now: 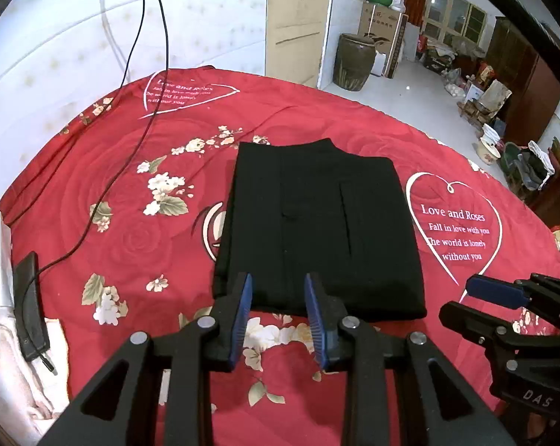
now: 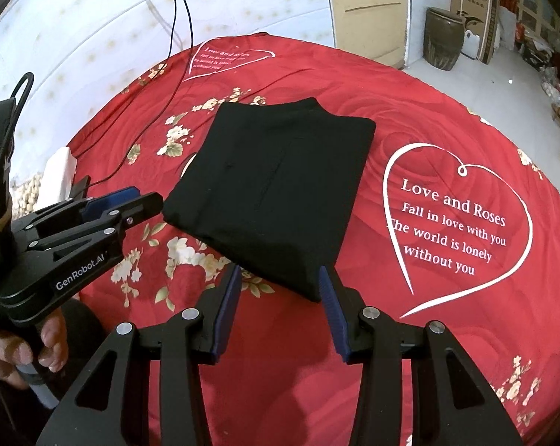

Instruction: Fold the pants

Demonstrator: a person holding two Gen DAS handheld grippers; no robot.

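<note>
Red bedspread [image 1: 139, 193] with roses and white hearts across the bed, cluttered room beyond. Black pants [image 1: 317, 223] already folded into a compact rectangle, flat at the middle of that spread. Just short of the pants' near edge, left hand-held gripper [image 1: 278, 319] parted and empty; beside the pants' near corner, right hand-held gripper [image 2: 280, 316] likewise parted, gripping nothing. Black cable [image 1: 142, 85] trailing past the pants' far side. Risk from here: snagging the near edge with a fingertip, loosening the stacked layers.
</note>
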